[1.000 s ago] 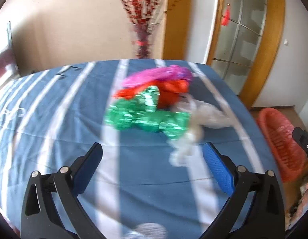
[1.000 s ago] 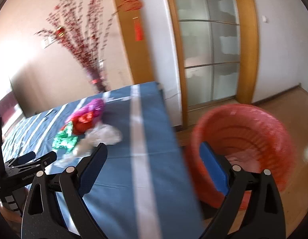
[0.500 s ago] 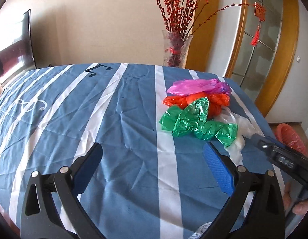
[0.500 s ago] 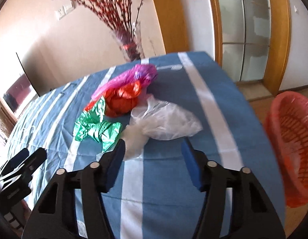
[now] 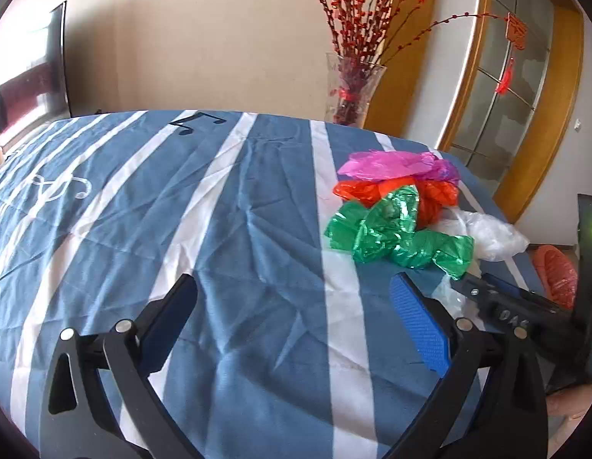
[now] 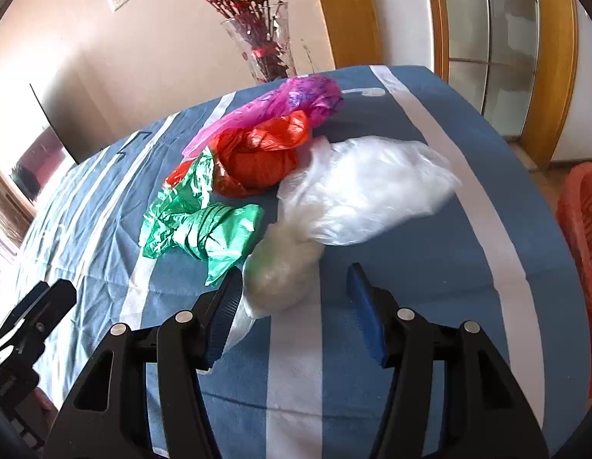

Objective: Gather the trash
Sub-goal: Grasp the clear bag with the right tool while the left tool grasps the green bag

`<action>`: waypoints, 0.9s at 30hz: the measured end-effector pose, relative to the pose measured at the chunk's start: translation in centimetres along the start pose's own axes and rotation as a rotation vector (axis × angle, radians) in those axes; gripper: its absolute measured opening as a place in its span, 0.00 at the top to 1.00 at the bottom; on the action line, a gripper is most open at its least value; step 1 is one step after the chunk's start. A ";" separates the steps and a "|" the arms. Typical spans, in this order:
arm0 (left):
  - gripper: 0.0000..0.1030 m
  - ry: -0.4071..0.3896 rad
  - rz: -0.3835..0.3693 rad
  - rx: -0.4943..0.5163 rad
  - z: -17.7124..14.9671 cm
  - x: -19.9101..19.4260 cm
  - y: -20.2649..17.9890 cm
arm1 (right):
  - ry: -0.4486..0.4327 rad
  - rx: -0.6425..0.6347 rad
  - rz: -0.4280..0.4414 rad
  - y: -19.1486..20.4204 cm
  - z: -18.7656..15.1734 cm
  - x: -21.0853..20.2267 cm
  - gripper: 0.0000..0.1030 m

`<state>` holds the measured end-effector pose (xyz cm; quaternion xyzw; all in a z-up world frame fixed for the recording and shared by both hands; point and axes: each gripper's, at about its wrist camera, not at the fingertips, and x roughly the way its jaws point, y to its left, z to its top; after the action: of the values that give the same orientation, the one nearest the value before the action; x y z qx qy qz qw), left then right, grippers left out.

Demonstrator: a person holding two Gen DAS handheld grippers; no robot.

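Crumpled plastic bags lie in a heap on a blue and white striped cloth: a clear white bag [image 6: 357,191], a green bag [image 6: 204,225], an orange-red bag [image 6: 261,153] and a pink bag [image 6: 292,99]. My right gripper [image 6: 294,287] is open, with the near twisted end of the white bag between its fingers. My left gripper [image 5: 292,302] is open and empty over bare cloth, left of the heap; the green bag [image 5: 399,233], the pink bag [image 5: 399,164] and the right gripper's body [image 5: 517,313] show in its view.
A red plastic basket [image 6: 583,229] stands on the floor past the table's right edge; it also shows in the left wrist view [image 5: 556,271]. A glass vase of red branches [image 5: 353,88] stands behind the table's far edge. The striped cloth [image 5: 142,210] spreads to the left.
My right gripper swung from the red basket to the heap, narrowed its jaws and came down around the white bag's near end. My left gripper drew back to the left of the heap.
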<state>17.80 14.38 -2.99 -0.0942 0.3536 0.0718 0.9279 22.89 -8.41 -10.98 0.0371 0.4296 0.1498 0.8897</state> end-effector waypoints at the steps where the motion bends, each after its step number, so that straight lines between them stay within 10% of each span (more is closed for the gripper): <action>1: 0.04 0.000 0.000 0.002 0.1 0.0 -0.1 | 0.002 -0.008 0.012 0.1 0.0 0.0 0.58; 6: 0.04 0.003 -0.018 0.020 0.5 0.2 -0.9 | 0.003 0.006 0.002 -0.9 0.0 -0.4 0.73; 21: 0.05 0.040 -0.068 0.179 2.9 4.6 -8.7 | -0.055 0.125 -0.113 -9.0 -1.2 -4.5 0.74; 27: 0.23 0.125 -0.074 0.194 2.9 7.7 -9.9 | -0.058 0.145 -0.111 -10.1 -1.4 -5.1 0.74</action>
<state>27.34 5.92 -4.74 -0.0212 0.4121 -0.0033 0.9109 21.18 -19.65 -10.01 0.0817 0.4148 0.0678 0.9037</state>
